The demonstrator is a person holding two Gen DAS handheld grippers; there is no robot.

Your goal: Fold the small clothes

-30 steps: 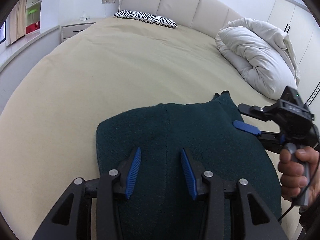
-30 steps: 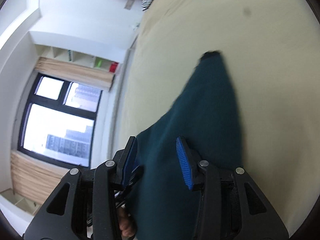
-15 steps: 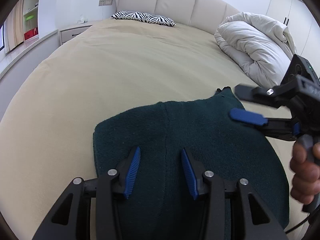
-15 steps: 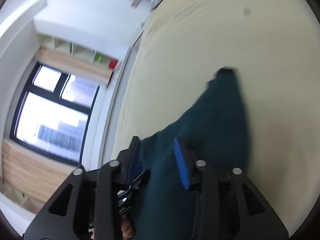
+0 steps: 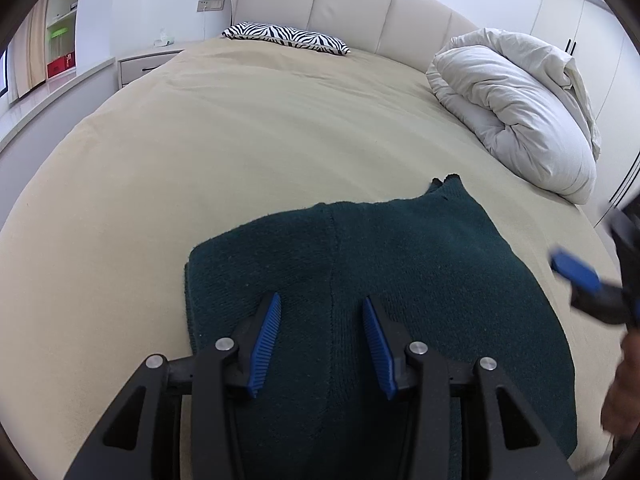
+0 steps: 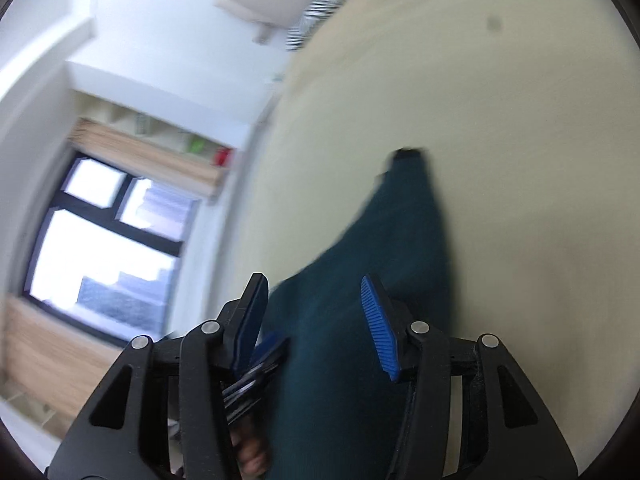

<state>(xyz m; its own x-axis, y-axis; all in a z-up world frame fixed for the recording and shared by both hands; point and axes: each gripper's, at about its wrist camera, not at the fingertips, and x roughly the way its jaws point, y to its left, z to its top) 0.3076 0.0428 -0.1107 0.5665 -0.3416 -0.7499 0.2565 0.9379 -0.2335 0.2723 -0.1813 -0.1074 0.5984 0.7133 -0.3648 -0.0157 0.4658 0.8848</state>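
a: what lies on the bed (image 5: 248, 152)?

b: a dark green knit garment (image 5: 400, 280), folded into a thick slab with a ribbed seam down its middle and a small dark tab at its far corner. it rests flat on the smooth beige sheet, near the foot edge closest to the cameras.

a: and the left gripper (image 5: 320, 324)?

b: it hangs over the near part of the knit, its ridged blue pads (image 5: 266, 332) spread apart, nothing pinched between them.

a: the right gripper (image 6: 314, 320)?

b: blurred in both views, off the garment's right edge. its jaws are opening; the green cloth shows behind the gap, but no pad presses on it. a hand (image 5: 624, 392) grips its handle at the frame's edge.

a: anything else on the bed?

b: a crumpled white duvet (image 5: 516, 112), puffy and creased, on the right side, and a zebra-striped pillow (image 5: 284, 38) against the padded cream headboard (image 5: 360, 4). open shelves (image 5: 60, 40) at left hold a red box; no writing is legible.
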